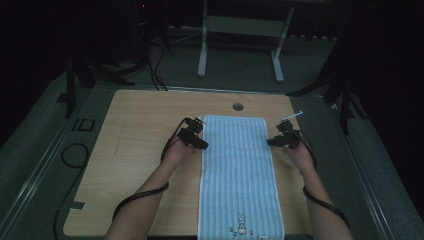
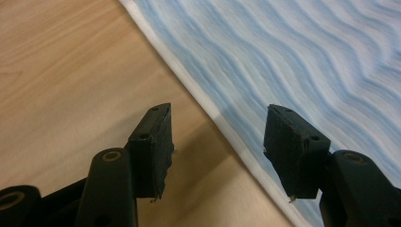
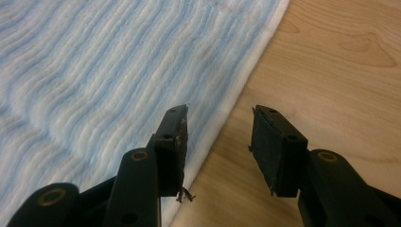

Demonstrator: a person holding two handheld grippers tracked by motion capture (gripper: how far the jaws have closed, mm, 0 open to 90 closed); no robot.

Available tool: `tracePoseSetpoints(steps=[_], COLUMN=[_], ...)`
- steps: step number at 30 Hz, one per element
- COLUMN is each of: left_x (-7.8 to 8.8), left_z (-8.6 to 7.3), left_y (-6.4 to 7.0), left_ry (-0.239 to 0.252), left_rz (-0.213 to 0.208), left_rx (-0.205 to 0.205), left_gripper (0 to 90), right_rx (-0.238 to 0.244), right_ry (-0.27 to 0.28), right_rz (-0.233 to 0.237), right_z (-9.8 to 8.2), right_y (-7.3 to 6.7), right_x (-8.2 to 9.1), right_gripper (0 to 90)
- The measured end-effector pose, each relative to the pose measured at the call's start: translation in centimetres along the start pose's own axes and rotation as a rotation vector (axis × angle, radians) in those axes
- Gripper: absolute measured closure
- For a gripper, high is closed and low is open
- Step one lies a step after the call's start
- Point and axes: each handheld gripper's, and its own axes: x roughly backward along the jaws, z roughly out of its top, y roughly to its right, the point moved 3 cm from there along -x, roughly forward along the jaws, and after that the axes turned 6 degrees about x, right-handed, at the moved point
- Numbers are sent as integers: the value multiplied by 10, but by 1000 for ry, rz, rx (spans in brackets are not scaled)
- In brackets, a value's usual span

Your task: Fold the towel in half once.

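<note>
A blue-and-white striped towel (image 1: pixel 239 175) lies flat on the wooden table (image 1: pixel 135 150), running from near the far edge — just short of a round hole (image 1: pixel 238 106) in the tabletop — to the near edge, where a small rabbit picture (image 1: pixel 242 222) sits on the cloth. The left gripper (image 1: pixel 200 142) is at the towel's left border, toward the far end; its jaws stand apart, one over bare wood and one over the cloth, with the white hem (image 2: pixel 222 127) running between them. The right gripper (image 1: pixel 274 142) is at the opposite border, jaws also apart — one over the stripes, the other over wood. Neither holds anything. A cable (image 1: pixel 135 200) trails back along each forearm.
</note>
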Motion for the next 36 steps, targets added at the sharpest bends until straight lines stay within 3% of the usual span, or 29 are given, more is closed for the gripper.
tracePoseSetpoints(steps=[6,12,14,15,19,22,23,27,31,36], left_x=[-18,-24,-25,-26,-26,-26,-26,-25,-16,10], left_z=[8,10,10,11,13,13,14,16,22,33], left_y=[-3,-1,1,2,4,7,8,5,-2,-4], left_ry=[-22,-32,-35,-30,-25,-25,-28,-32,-20,27], left_rz=[26,35,53,59,57,20,25,10,-7,-21], left_rx=[-20,-19,-35,-23,-30,-37,-42,-20,-8,-14], left_gripper=[441,450,452,463,584,811,849,869,869,867], right_rx=[18,-13,-24,-18,-4,2,5,9,18,32], right_ry=[-43,-103,-102,-110,-140,-148,-148,-159,-129,-54], right_rz=[-16,-49,-35,-36,-24,-19,-18,-24,-29,-29], right_z=[9,9,10,11,14,17,17,21,29,42], right_y=[-4,-3,-3,-3,-7,-8,-9,-7,-9,-9], right_x=[-11,-25,-27,-27,-27,-28,-29,-30,-24,2], right_gripper=[562,594,611,633,718,816,838,875,882,883])
